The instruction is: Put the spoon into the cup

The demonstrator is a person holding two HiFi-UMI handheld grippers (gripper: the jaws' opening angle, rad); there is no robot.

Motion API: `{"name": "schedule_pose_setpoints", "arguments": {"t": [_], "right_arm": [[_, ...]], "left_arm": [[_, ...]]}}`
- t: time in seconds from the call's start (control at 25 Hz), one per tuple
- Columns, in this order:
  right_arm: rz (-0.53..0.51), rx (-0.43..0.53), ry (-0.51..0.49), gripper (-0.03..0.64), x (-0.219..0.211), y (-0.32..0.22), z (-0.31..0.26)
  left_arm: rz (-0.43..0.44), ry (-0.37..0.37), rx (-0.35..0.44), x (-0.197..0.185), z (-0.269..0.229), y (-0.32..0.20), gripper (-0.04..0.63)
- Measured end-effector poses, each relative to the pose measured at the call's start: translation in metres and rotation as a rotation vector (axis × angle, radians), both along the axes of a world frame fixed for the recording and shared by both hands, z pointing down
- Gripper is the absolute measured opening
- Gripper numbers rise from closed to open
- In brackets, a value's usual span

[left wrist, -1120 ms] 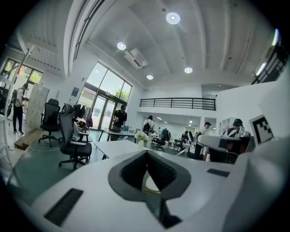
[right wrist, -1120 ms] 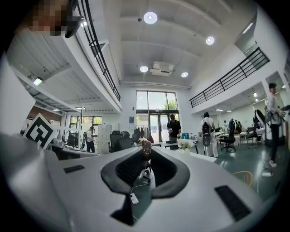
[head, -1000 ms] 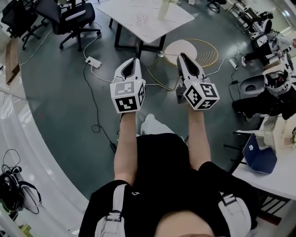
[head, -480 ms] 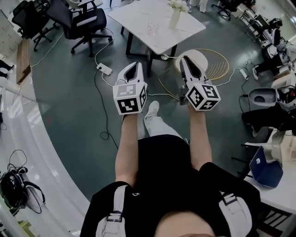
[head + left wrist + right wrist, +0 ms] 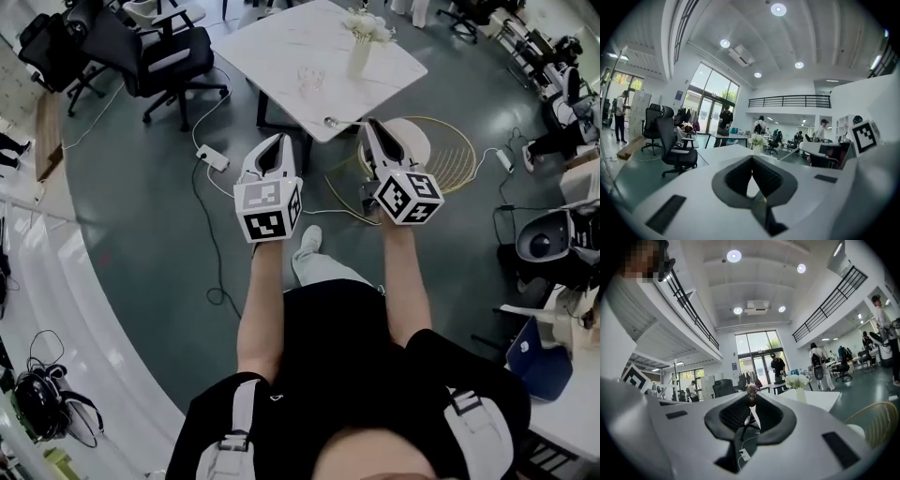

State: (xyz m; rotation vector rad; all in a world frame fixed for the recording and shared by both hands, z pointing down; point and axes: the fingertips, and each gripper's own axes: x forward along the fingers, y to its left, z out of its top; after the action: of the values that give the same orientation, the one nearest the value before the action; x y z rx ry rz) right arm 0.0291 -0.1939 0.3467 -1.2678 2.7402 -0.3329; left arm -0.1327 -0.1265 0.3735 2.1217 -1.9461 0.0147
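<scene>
A clear glass cup [image 5: 310, 80] stands on a white marble table [image 5: 272, 47], beside a vase of white flowers [image 5: 360, 56]. Both grippers are held level in front of the person, short of the table's near corner. My right gripper [image 5: 367, 123] is shut on a thin spoon. The spoon's shiny end [image 5: 330, 122] sticks out left of the tips, and it shows pinched at the tips [image 5: 751, 392] in the right gripper view. My left gripper [image 5: 278, 138] is shut with nothing in it, its pads [image 5: 761, 173] meeting at the tip.
Black office chairs [image 5: 159, 52] stand left of the table. A power strip [image 5: 214, 157] and cables lie on the grey floor. A round gold wire frame [image 5: 450, 141] lies at the right, with desks and a blue seat [image 5: 539, 361] beyond. People stand far off.
The person has walked toward the table, which now lies closer and lower in the head view. Both grippers went forward together. The spoon stays in the right gripper.
</scene>
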Motion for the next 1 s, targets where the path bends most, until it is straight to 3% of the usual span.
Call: {"name": "schedule_pose_setpoints", "arguments": {"t": [0.12, 0.24, 0.44, 0.52, 0.68, 1.0], "right_arm": [[-0.011, -0.069, -0.043, 0.054, -0.006, -0.038, 0.016], [-0.011, -0.104, -0.022, 0.054, -0.013, -0.081, 0.031], [-0.005, -0.165, -0.055, 0.054, -0.014, -0.144, 0.051], [0.006, -0.189, -0.086, 0.054, -0.006, -0.164, 0.055], [0.049, -0.214, -0.134, 0.054, 0.014, -0.194, 0.067], [0.071, -0.262, -0.186, 0.054, 0.037, -0.222, 0.09]], "left_arm": [[-0.004, 0.018, -0.055, -0.006, 0.023, -0.033, 0.015], [-0.017, 0.031, -0.103, -0.015, 0.037, -0.071, 0.015], [0.004, 0.004, -0.151, -0.008, 0.043, -0.139, 0.015], [0.037, -0.004, -0.157, 0.006, 0.041, -0.164, 0.015], [0.081, 0.047, -0.147, 0.026, 0.048, -0.206, 0.015], [0.082, 0.029, -0.176, 0.041, 0.063, -0.24, 0.015]]}}
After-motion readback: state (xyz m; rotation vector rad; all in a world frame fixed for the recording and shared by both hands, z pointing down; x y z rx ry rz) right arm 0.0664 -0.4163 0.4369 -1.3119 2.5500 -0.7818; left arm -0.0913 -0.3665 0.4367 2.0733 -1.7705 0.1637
